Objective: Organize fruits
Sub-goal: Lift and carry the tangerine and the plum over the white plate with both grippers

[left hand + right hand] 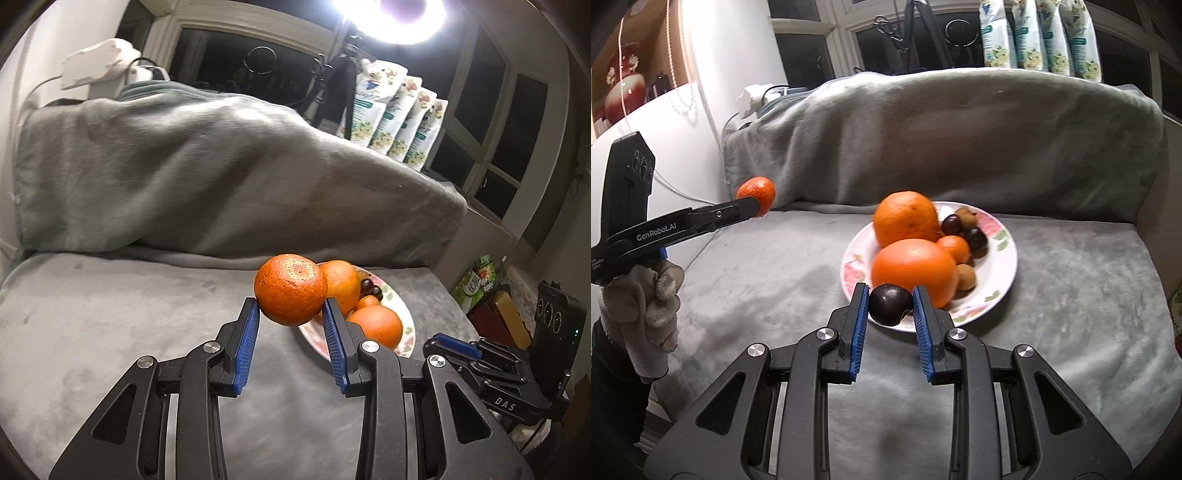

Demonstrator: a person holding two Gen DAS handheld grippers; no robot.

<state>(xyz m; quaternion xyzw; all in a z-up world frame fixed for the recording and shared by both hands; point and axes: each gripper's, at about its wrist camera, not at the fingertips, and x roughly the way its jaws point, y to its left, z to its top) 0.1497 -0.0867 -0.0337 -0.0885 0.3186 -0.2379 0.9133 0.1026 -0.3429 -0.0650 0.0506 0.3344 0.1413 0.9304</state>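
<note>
Still mixed fruit (912,266) on plate (1004,273)

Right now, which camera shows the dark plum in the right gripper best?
The right wrist view: the dark plum sits close and unblocked between the right gripper pads, in front of the plate. The left wrist view shows only that gripper from the side; the plum is hidden there.

A soft grey blanket (960,140) covers a sofa (110,332). Behind it are dark windows (236,62) with white frames. A very bright lamp (399,14) shines up high. A white wall (731,74) stands at the side.
</note>
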